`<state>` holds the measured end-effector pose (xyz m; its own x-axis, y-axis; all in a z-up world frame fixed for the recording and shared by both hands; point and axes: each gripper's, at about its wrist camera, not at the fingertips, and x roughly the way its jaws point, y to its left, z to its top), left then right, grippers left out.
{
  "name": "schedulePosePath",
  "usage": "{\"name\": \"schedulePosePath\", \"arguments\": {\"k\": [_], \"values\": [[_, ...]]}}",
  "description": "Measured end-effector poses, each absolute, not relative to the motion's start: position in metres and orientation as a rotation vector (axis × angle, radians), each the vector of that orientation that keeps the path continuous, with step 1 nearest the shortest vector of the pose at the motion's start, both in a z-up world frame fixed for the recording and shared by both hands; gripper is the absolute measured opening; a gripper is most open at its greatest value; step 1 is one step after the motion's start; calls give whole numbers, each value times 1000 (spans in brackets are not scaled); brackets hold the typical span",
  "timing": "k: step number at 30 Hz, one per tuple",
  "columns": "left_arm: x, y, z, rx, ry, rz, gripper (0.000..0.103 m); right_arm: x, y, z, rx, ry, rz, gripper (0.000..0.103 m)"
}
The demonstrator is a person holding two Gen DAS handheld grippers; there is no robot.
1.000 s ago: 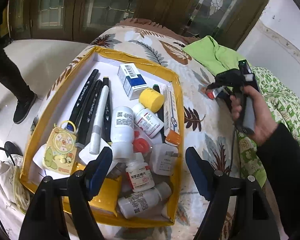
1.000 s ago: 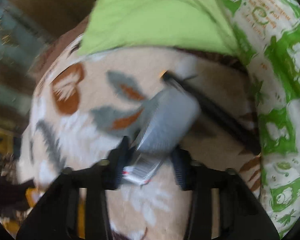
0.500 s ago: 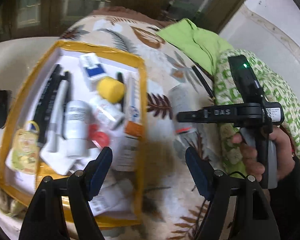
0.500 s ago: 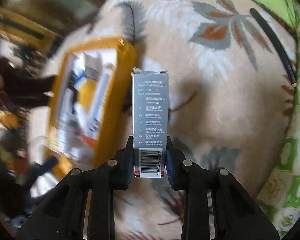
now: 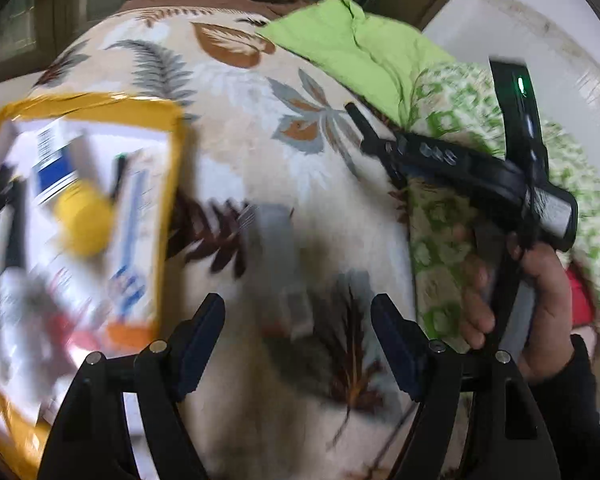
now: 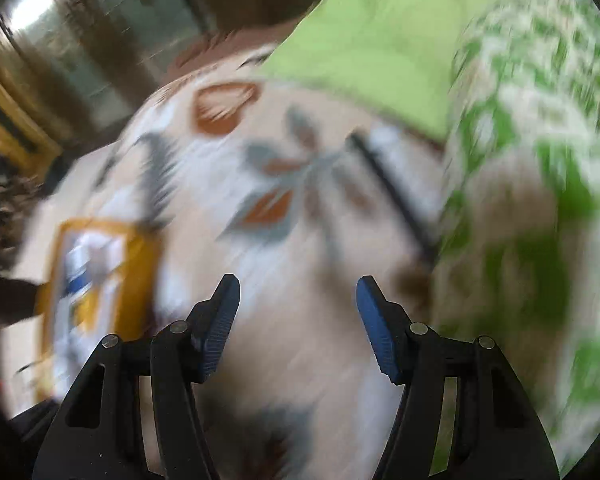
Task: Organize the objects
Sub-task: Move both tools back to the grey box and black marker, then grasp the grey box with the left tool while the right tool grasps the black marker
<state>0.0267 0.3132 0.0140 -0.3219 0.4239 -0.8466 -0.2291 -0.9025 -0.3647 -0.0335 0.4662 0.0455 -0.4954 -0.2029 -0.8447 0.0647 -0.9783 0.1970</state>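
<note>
A grey carton (image 5: 280, 268) lies blurred on the leaf-patterned bedspread (image 5: 260, 100), just ahead of my open, empty left gripper (image 5: 298, 332). A yellow-rimmed box (image 5: 172, 168) full of bottles, markers and cartons sits at the left; it also shows in the right wrist view (image 6: 140, 256). My right gripper (image 6: 298, 320) is open and empty above the bedspread; in the left wrist view its body (image 5: 480, 168) is held by a hand at the right. A black pen (image 6: 392, 196) lies near the green quilt.
A plain green cloth (image 5: 360, 48) and a green-and-white patterned quilt (image 5: 460, 128) lie at the right. Dark wooden doors with glass (image 6: 80, 40) stand behind the bed. Both views are motion-blurred.
My right gripper has let go of the grey carton, opened and pulled away; the carton now lies on the bedspread. My left gripper has swung right, from the box towards the carton.
</note>
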Motion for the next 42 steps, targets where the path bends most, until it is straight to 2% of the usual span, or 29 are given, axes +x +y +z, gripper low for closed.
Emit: {"name": "schedulePosePath", "arguments": {"k": [4, 8, 10, 12, 13, 14, 16, 18, 20, 23, 26, 32, 37, 42], "values": [[11, 340, -21, -1621, -69, 2338, 74, -74, 474, 30, 1495, -30, -2753, 61], [18, 360, -33, -1576, 227, 2473, 72, -96, 476, 6, 1623, 122, -2772, 61], [22, 363, -33, -1550, 257, 2482, 69, -99, 474, 3, 1630, 139, -2778, 61], [22, 360, -31, -1556, 255, 2465, 60, -103, 477, 3, 1641, 101, -2768, 61], [23, 357, -29, -1555, 263, 2457, 39, -104, 481, 4, 1638, 73, -2754, 61], [23, 354, -28, -1558, 272, 2444, 25, -105, 482, 4, 1640, 68, -2740, 59], [21, 345, -27, -1573, 216, 2401, 25, -108, 481, 2, 1648, 80, -2700, 49], [16, 337, -27, -1594, 144, 2356, 25, -111, 480, 3, 1659, 55, -2656, 22], [15, 328, -25, -1608, 27, 2292, 25, -104, 480, 6, 1674, 20, -2620, 14], [24, 314, -25, -1644, -185, 2181, 25, -84, 479, 4, 1686, -32, -2556, 14], [42, 307, -25, -1651, -278, 2115, 25, -56, 476, 2, 1701, -162, -2456, 14], [96, 294, -22, -1642, -307, 2052, 25, 23, 452, -9, 1743, -383, -2198, 14], [133, 262, -7, -1606, -340, 2077, 25, 90, 418, -14, 1772, -392, -2052, 14], [160, 200, 26, -1481, -479, 2183, 25, 122, 389, 9, 1675, -411, -2018, 14]]}}
